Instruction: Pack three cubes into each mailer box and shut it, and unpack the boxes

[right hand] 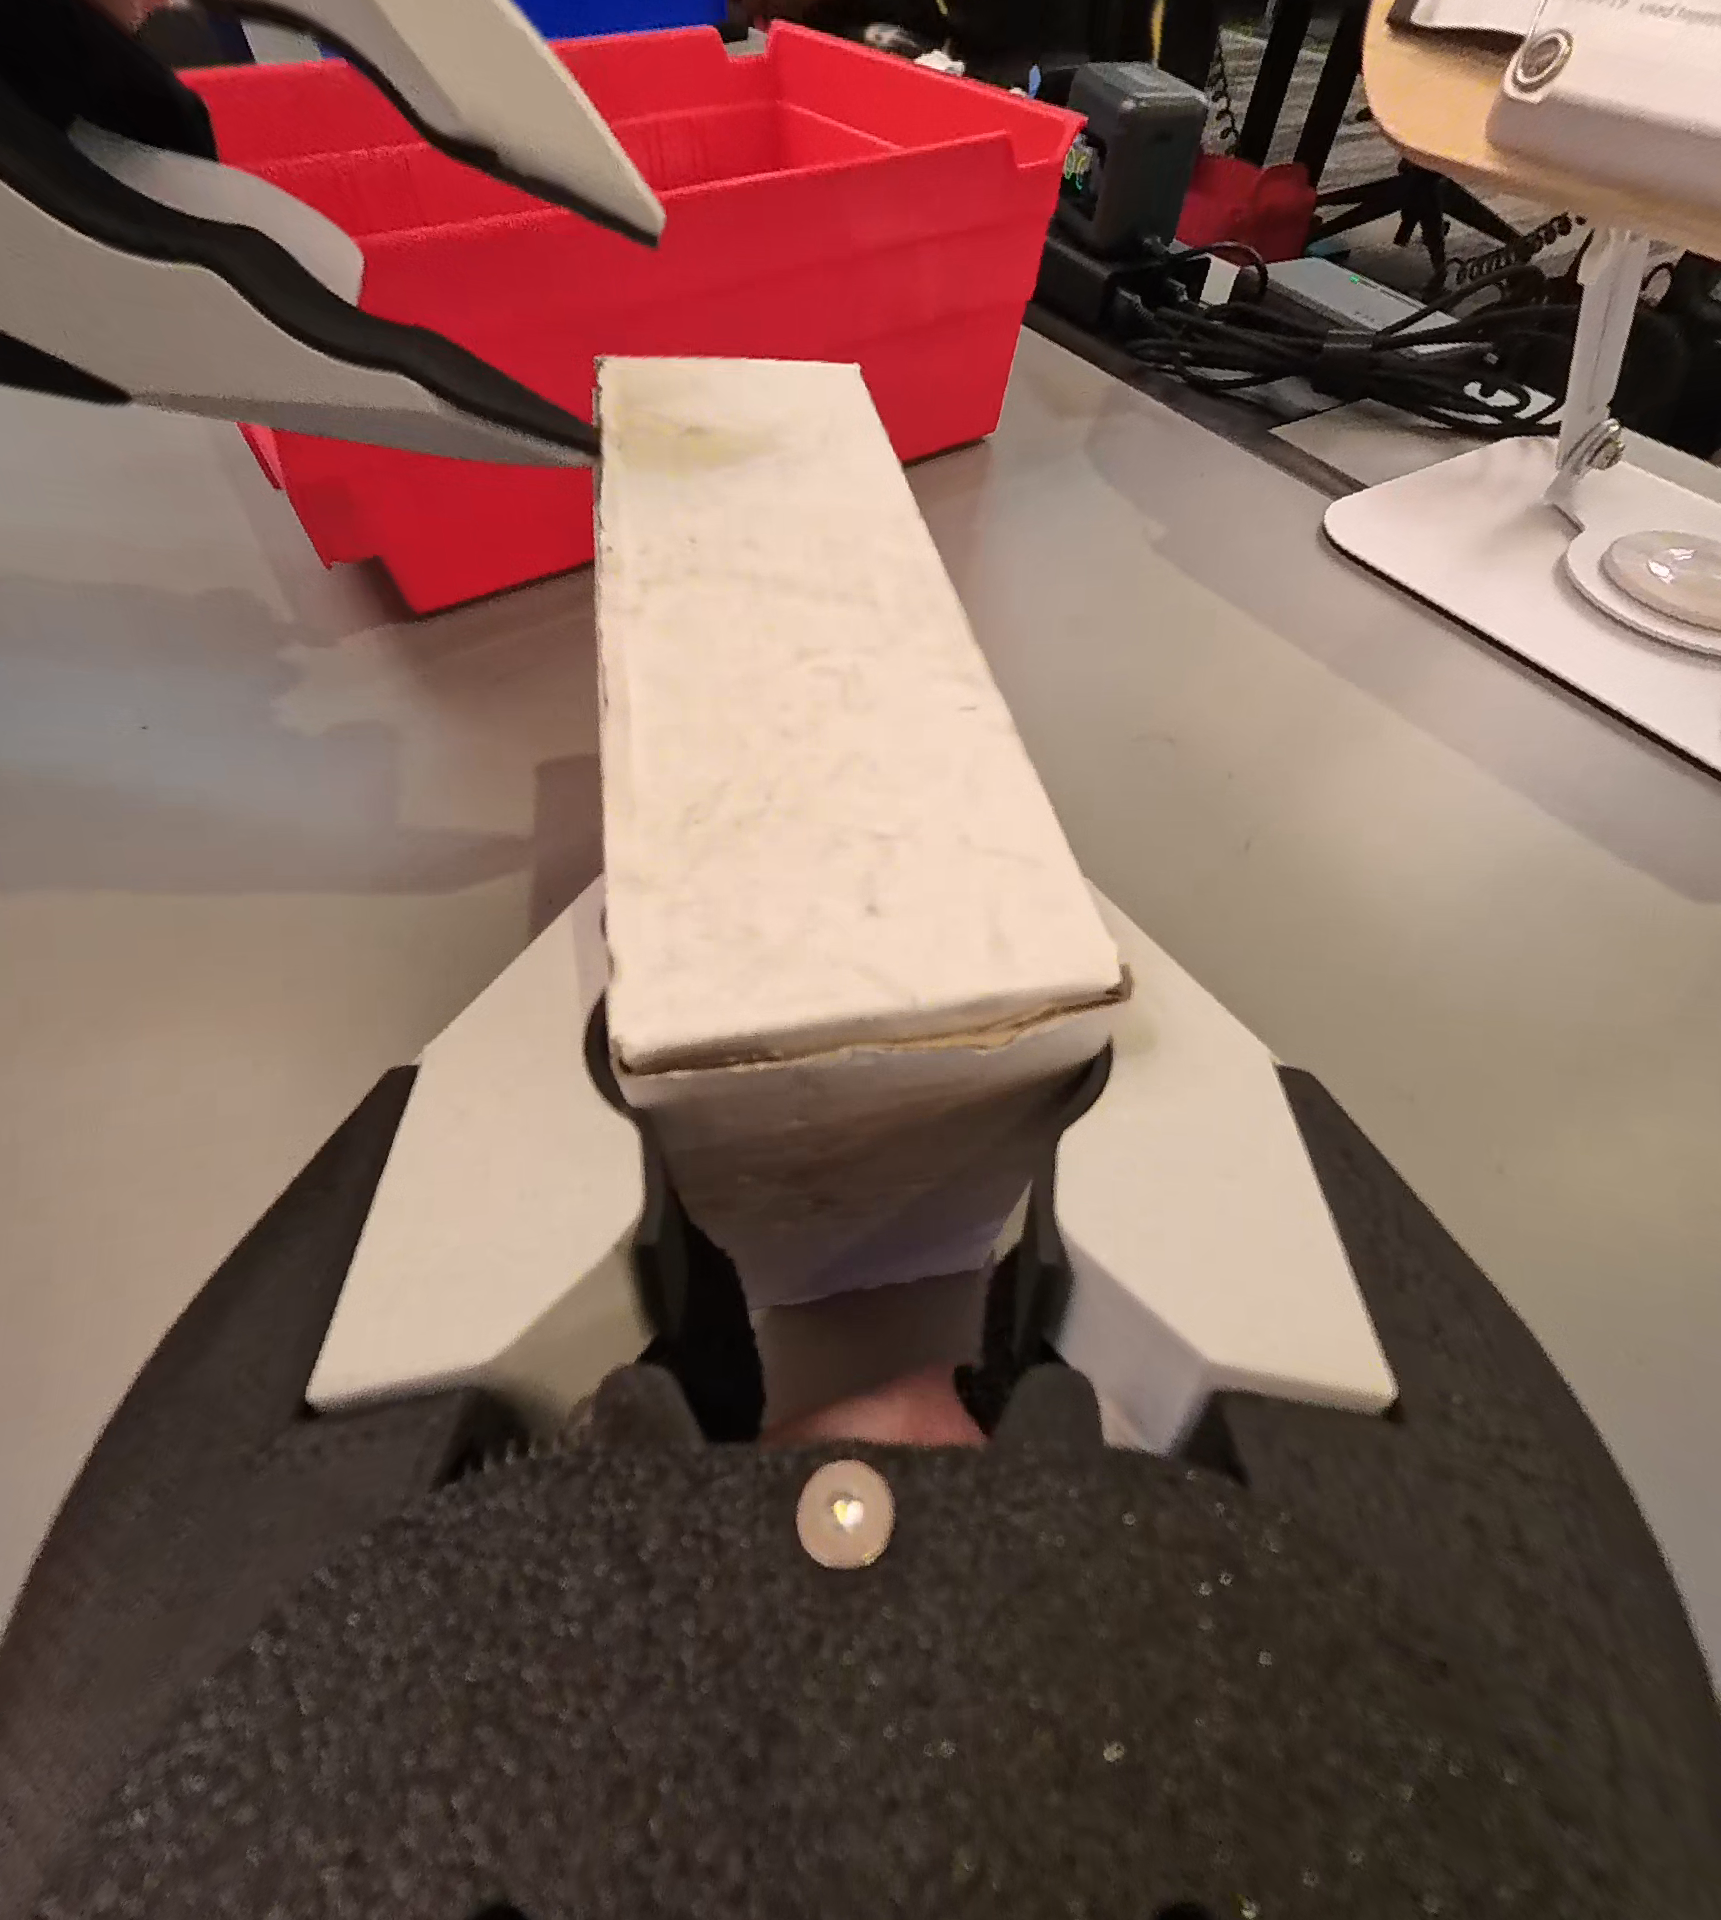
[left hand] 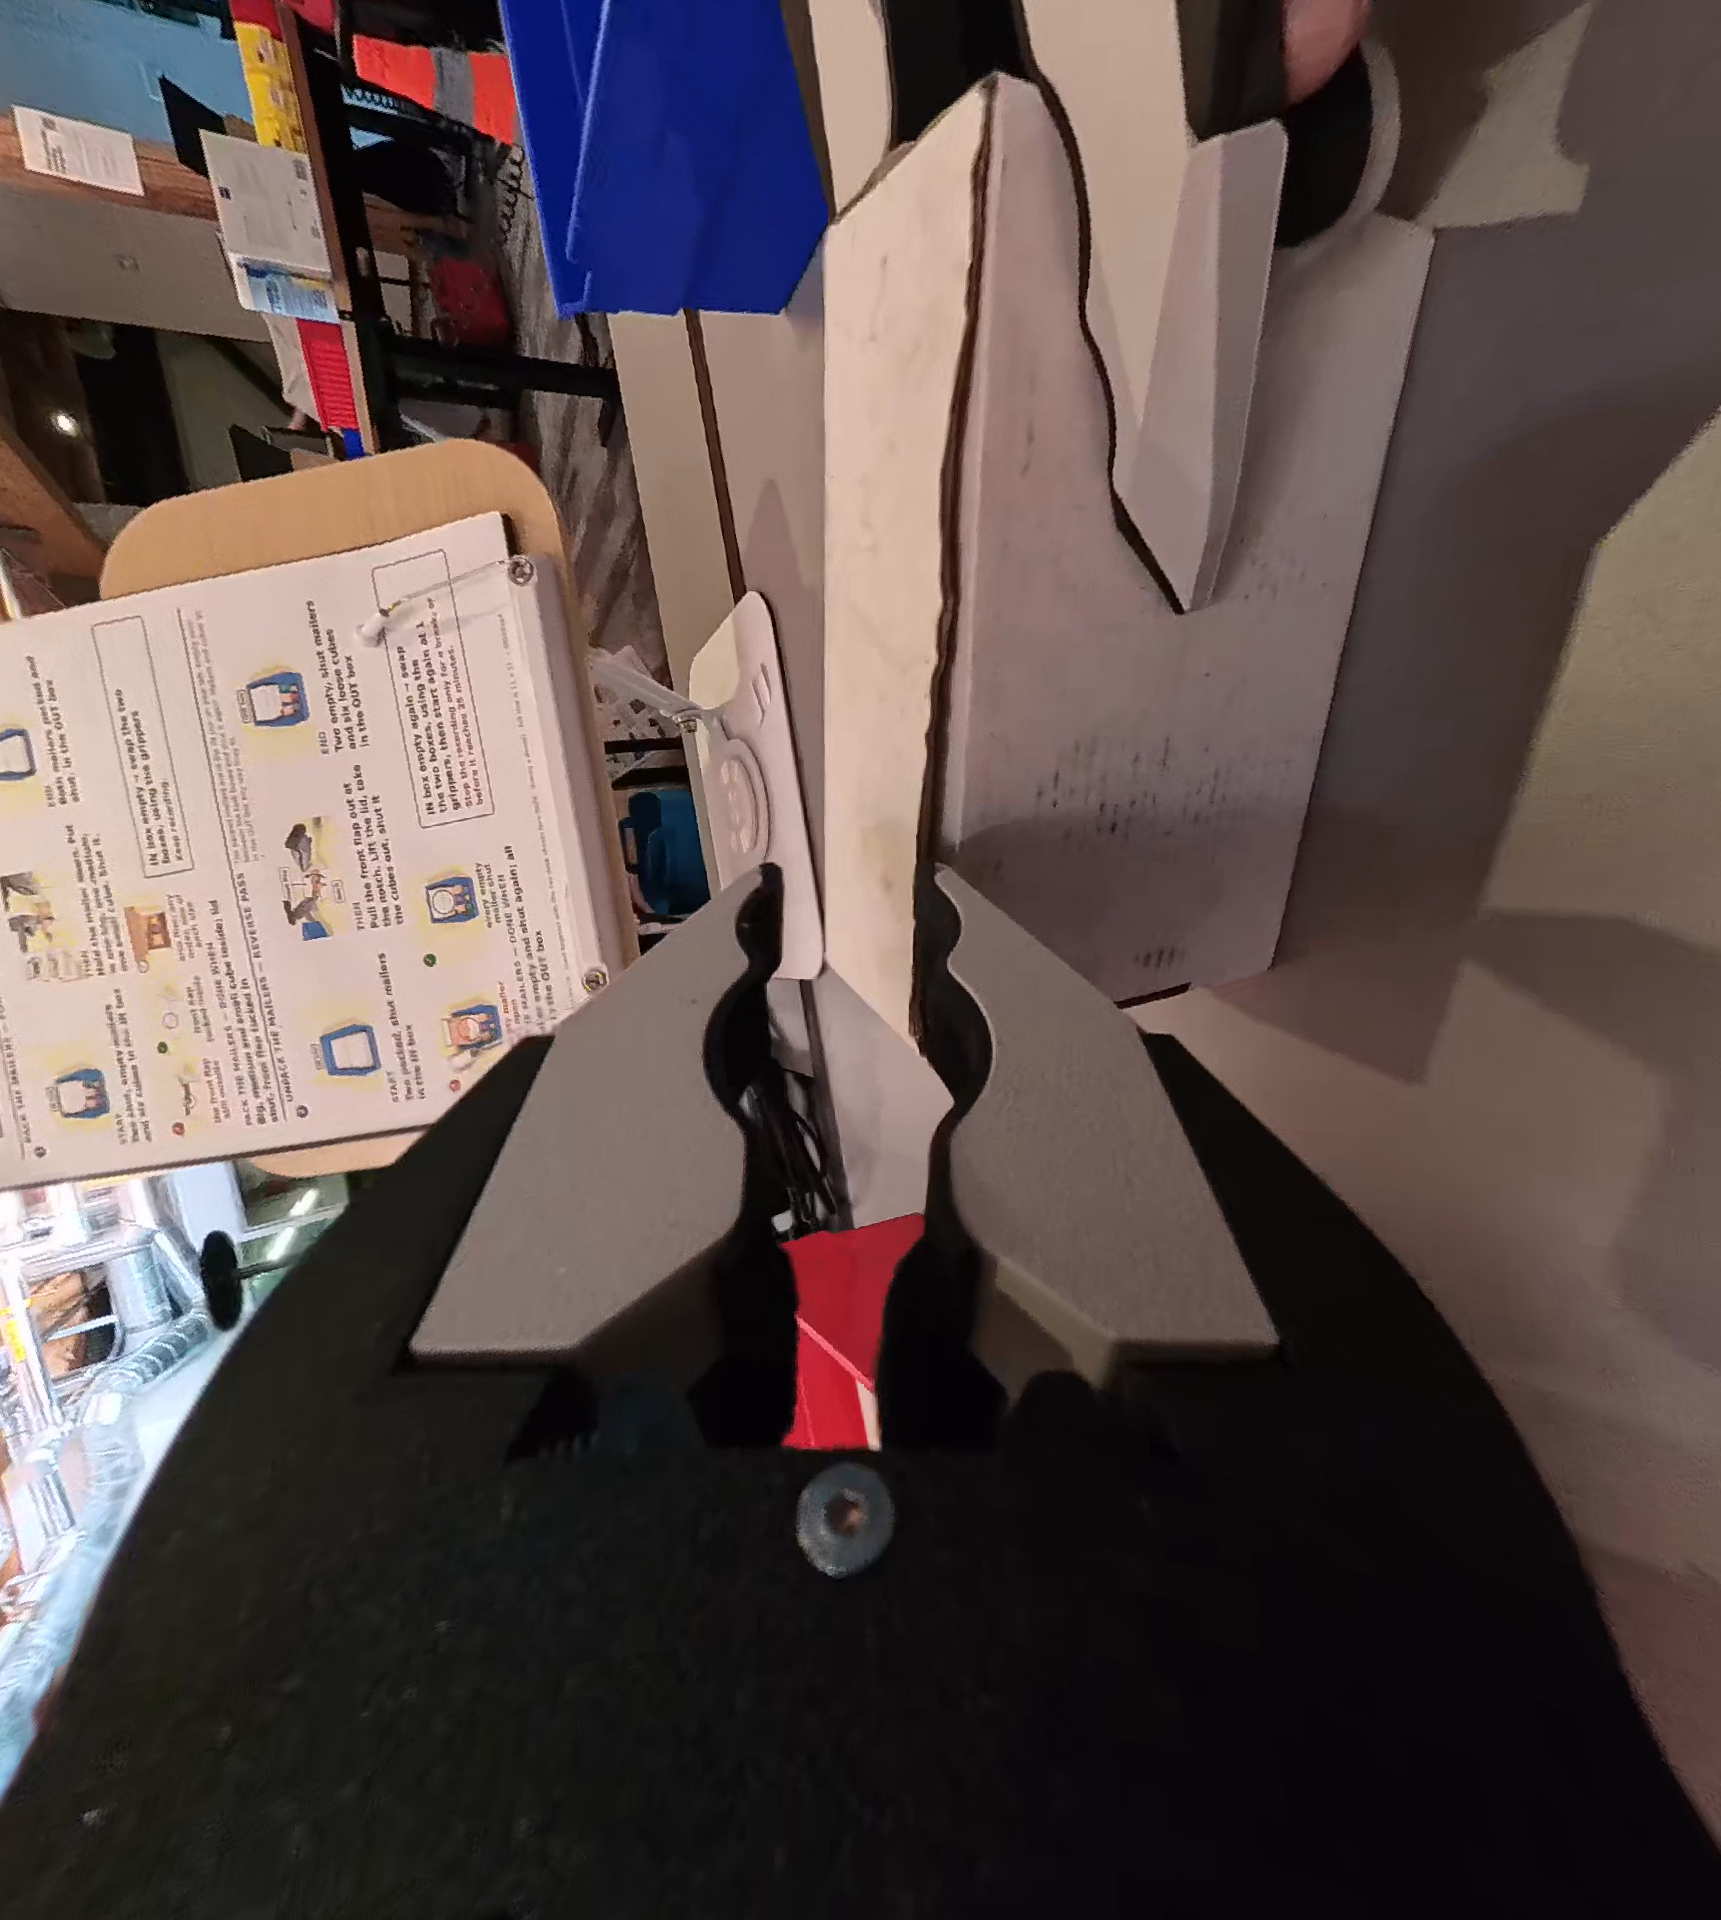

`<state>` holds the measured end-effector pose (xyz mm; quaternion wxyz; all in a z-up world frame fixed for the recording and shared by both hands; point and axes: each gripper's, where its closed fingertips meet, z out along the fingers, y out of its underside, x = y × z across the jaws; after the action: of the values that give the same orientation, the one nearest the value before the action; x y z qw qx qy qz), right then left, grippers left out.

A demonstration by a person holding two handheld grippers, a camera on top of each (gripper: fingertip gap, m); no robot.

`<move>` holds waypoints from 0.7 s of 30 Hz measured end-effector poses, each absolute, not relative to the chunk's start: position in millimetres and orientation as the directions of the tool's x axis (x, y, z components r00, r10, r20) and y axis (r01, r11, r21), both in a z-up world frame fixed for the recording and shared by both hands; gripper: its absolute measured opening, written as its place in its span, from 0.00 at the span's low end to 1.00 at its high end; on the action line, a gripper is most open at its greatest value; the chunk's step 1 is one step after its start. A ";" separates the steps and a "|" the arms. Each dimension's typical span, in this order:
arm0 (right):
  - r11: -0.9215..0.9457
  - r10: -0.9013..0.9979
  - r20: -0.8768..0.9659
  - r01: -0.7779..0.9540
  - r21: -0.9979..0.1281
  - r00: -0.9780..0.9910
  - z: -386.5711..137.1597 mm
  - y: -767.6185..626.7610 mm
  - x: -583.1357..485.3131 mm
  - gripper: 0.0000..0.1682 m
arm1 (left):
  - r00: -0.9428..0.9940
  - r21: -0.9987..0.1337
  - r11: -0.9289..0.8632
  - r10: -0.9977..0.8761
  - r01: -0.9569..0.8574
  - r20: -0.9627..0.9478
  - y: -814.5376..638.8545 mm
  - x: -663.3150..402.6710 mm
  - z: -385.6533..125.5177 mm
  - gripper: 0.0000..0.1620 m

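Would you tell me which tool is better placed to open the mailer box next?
Left, probably: the left tool is open with one tip at the mailer box, which the right tool clamps.

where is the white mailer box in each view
Left wrist view: the white mailer box fills the upper centre, ahead of the left hand-held gripper, whose open fingers have one finger by its near edge.
Right wrist view: it runs up the centre, clamped at its near end in the right hand-held gripper.
Shared landmark: the white stand base on the table.
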<state>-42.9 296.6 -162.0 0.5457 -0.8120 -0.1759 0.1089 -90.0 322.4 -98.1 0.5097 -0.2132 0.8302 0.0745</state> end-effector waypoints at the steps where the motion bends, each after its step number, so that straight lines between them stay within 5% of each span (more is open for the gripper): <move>1: -0.347 0.403 0.007 0.160 -0.924 0.915 -162.2 296.6 -42.3 0.47 | -0.394 -0.080 0.902 -0.263 -0.423 -0.881 322.4 -89.2 -99.0 0.13; 21: -0.361 0.413 0.021 0.185 -0.914 0.911 -163.0 294.6 -44.9 0.46 | -0.462 -0.050 0.912 -0.252 -0.407 -0.850 322.1 -86.5 -99.6 0.18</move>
<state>-44.9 294.6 -163.0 0.5350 -0.8180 -0.1826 0.1064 -86.5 322.1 -99.6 0.4814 -0.1935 0.8511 0.0801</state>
